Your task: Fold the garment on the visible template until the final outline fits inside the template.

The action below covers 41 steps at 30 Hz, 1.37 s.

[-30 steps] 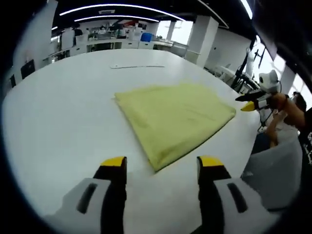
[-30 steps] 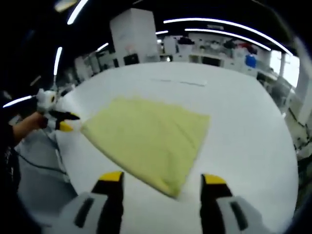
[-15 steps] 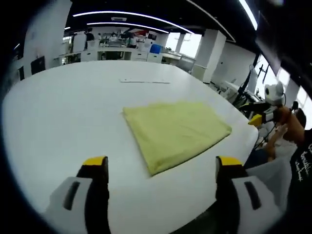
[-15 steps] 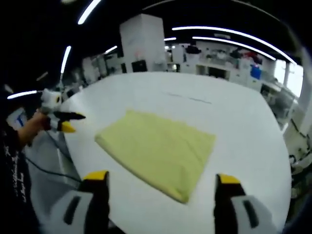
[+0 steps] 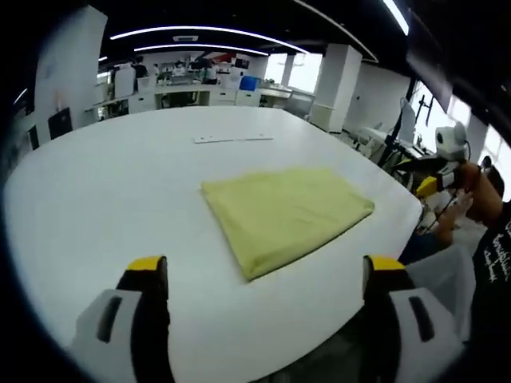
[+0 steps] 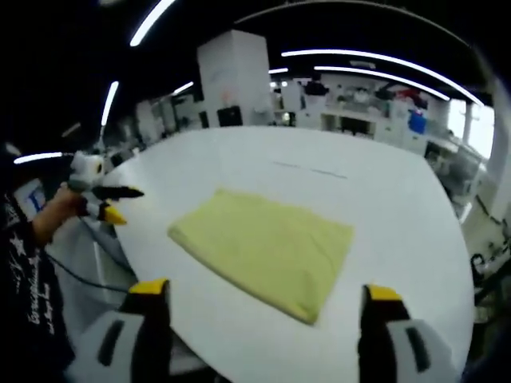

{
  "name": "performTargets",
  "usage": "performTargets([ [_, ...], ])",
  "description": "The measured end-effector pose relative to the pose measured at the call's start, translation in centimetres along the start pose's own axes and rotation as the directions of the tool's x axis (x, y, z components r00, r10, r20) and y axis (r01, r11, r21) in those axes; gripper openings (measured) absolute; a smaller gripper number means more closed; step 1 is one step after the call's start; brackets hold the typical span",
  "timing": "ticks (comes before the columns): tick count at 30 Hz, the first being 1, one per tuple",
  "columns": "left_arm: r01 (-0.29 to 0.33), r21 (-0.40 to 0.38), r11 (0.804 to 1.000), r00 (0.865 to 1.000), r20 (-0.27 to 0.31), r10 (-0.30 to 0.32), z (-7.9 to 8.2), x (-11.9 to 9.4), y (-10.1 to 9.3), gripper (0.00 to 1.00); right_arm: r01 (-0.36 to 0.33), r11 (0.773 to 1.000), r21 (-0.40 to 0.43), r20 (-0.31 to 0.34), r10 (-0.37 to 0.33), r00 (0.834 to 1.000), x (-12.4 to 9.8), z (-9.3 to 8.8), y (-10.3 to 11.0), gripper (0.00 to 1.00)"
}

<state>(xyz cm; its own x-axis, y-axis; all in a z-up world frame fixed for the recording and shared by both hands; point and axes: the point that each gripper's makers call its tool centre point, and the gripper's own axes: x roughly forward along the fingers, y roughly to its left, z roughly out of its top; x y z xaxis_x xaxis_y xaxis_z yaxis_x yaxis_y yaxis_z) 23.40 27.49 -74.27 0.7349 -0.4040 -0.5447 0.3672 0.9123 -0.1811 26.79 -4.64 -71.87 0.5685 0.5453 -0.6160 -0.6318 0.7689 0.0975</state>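
A folded yellow garment (image 5: 285,211) lies flat on the white table (image 5: 96,183), its near corner pointing toward me. In the right gripper view the same garment (image 6: 266,250) is a neat four-sided shape. My left gripper (image 5: 267,275) is open, held back from the table's near edge with nothing between its jaws. My right gripper (image 6: 261,299) is open too, well short of the cloth. In the left gripper view the right gripper (image 5: 435,179) appears at the far right in a hand. The left gripper (image 6: 104,203) shows at the left of the right gripper view.
A thin strip (image 5: 231,139) lies on the table beyond the garment, also seen as a faint strip (image 6: 310,169) in the right gripper view. Desks and shelves line the far wall. A white pillar (image 6: 233,80) stands behind the table. A person's sleeve (image 5: 491,255) is at the right.
Both grippers have drawn back from the garment and their jaws have spread wider. The garment looks smaller and farther off and has not changed shape.
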Motion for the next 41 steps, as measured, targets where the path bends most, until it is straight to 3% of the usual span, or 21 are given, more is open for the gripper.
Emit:
performTargets([
  [5, -0.014, -0.007, 1.000, 1.000, 0.024, 0.014, 0.5, -0.9, 0.1, 0.99, 0.012, 1.000, 0.002, 0.042, -0.012, 0.999, -0.9, 0.3, 0.3, 0.99],
  [12, -0.028, 0.012, 1.000, 1.000, 0.007, 0.028, 0.1, -1.6, 0.2, 0.99, 0.039, 0.999, 0.025, 0.072, -0.041, 0.997, -1.5, 0.0, 0.3, 0.98],
  [21, -0.026, 0.010, 1.000, 1.000, -0.015, 0.026, -0.9, -1.8, -0.2, 0.99, 0.047, 0.997, 0.054, 0.071, -0.051, 0.996, -2.0, -0.7, 0.2, 0.96],
  [41, -0.044, -0.014, 0.999, 0.999, -0.018, 0.044, -1.3, -1.7, 0.1, 0.99, 0.062, 0.997, 0.053, 0.042, -0.064, 0.997, -1.7, -1.5, -0.3, 0.95],
])
